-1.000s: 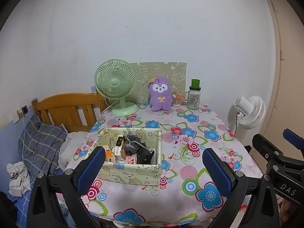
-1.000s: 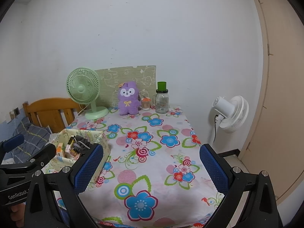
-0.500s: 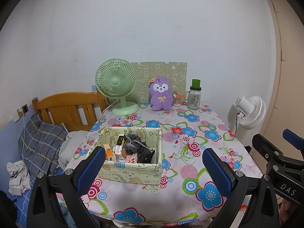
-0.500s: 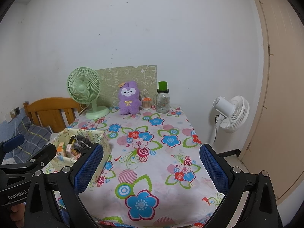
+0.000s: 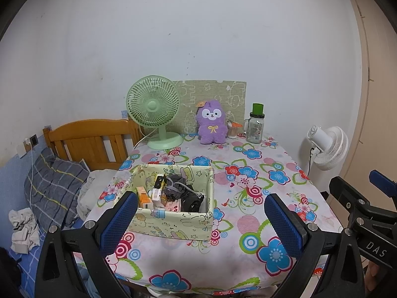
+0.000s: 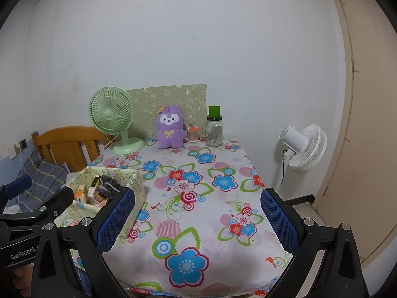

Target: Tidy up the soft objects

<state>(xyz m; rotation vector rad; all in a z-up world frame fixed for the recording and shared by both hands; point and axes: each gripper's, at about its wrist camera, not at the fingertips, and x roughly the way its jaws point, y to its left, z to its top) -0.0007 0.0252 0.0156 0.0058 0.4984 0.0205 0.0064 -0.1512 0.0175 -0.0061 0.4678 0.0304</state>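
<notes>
Flowered cloth is covering the table point(image 6: 198, 223). A fabric box point(image 5: 173, 221) is sitting near its front left, holding dark soft items point(image 5: 178, 188). A purple plush point(image 5: 212, 121) is standing at the back. Left gripper point(image 5: 202, 219) and right gripper point(image 6: 197, 219) are hovering, both spread wide, empty.

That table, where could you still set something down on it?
The cloth lies bare from the box across to the right edge, and up the middle. The back row is crowded: green fan, plush, small jar, bottle. The box is full.
</notes>
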